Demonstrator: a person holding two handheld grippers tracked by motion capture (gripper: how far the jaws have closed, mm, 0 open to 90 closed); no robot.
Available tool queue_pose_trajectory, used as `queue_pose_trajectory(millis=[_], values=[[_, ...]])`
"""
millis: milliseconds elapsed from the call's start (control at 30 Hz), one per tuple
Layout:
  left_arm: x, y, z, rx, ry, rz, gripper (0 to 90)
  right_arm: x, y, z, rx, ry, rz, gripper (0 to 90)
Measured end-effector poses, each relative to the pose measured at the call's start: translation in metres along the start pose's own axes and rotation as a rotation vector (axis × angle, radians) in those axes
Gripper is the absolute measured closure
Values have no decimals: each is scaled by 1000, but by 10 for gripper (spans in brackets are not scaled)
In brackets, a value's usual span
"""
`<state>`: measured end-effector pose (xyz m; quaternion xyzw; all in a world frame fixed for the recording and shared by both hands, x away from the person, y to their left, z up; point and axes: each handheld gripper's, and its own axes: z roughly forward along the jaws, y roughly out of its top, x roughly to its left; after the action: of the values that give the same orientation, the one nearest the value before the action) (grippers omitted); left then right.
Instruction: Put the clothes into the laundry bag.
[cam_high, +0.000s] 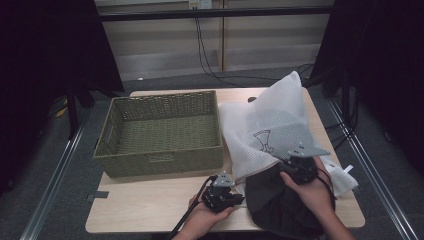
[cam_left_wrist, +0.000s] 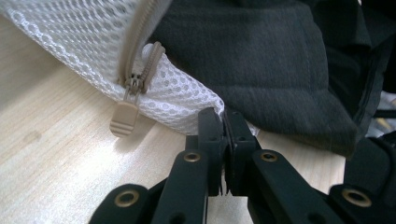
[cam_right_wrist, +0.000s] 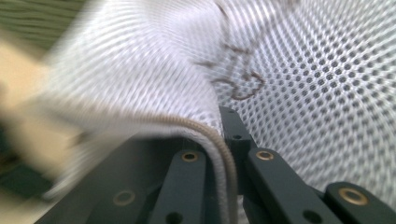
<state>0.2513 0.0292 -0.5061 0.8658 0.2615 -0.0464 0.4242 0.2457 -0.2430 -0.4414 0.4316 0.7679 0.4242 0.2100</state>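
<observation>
A white mesh laundry bag (cam_high: 272, 120) lies on the right half of the table, its zippered mouth toward the near edge. A dark garment (cam_high: 277, 200) sticks out of that mouth. My left gripper (cam_high: 241, 198) is shut on the bag's lower mouth edge (cam_left_wrist: 196, 105), just right of the beige zipper pull (cam_left_wrist: 124, 119); the dark garment (cam_left_wrist: 261, 60) lies behind it. My right gripper (cam_high: 291, 164) is shut on the bag's upper zipper edge (cam_right_wrist: 205, 130), with the mesh bag (cam_right_wrist: 327, 93) stretching beyond the jaws.
An empty green woven basket (cam_high: 161, 162) stands on the left half of the wooden table (cam_high: 150, 205). Black cables hang on the wall behind. Metal rails run along the floor on both sides.
</observation>
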Motion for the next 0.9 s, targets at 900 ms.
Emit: queue_pose_trajectory(millis=[900], values=[[-6,-2,0,2,8,71,878,-41,-14,68,120,-212,155,887]])
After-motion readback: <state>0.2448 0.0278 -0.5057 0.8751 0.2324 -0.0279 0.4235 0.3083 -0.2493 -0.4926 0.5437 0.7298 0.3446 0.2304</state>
